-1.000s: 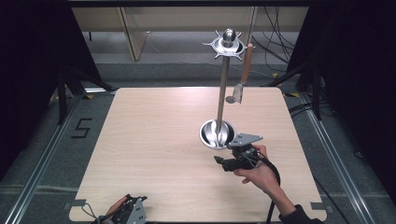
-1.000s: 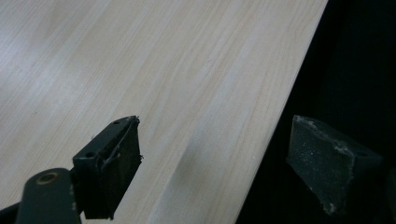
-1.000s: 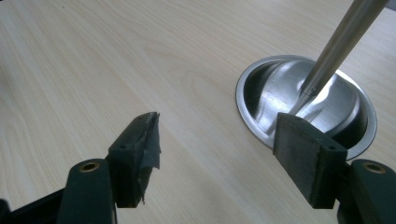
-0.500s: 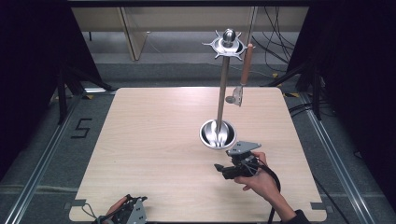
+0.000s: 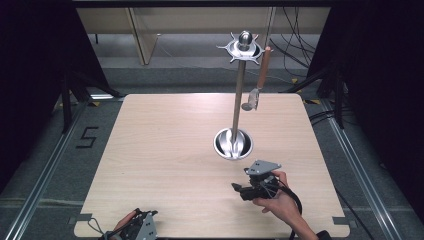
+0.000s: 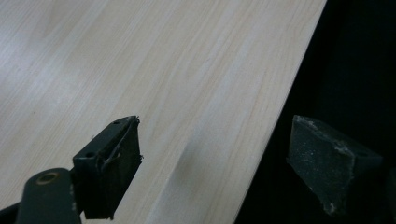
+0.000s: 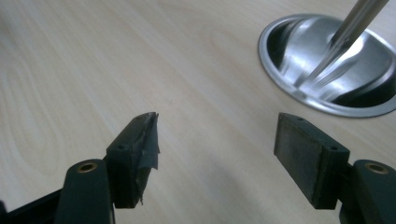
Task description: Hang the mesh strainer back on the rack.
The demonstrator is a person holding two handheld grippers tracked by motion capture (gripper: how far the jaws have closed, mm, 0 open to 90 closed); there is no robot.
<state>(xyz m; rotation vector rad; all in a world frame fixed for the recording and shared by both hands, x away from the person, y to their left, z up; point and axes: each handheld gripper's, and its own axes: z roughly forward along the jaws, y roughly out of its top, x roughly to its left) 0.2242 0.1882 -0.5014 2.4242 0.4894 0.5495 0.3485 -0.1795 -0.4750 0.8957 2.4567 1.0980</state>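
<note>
the left claw (image 5: 137, 227) sits at the near edge of the table (image 5: 150, 150), its jaws wide apart with nothing between them. further right stands a shiny metal stand (image 5: 238, 107) with a round base. the right claw (image 5: 240, 189) hovers just in front of that base, jaws apart and empty too. from a hook at the top of the stand hangs a spatula (image 5: 257, 80) with a brown handle. it looks light and stiff, but it may swing. the handle looks like the best place to grab, since the metal end seems thin and slippery.
</note>
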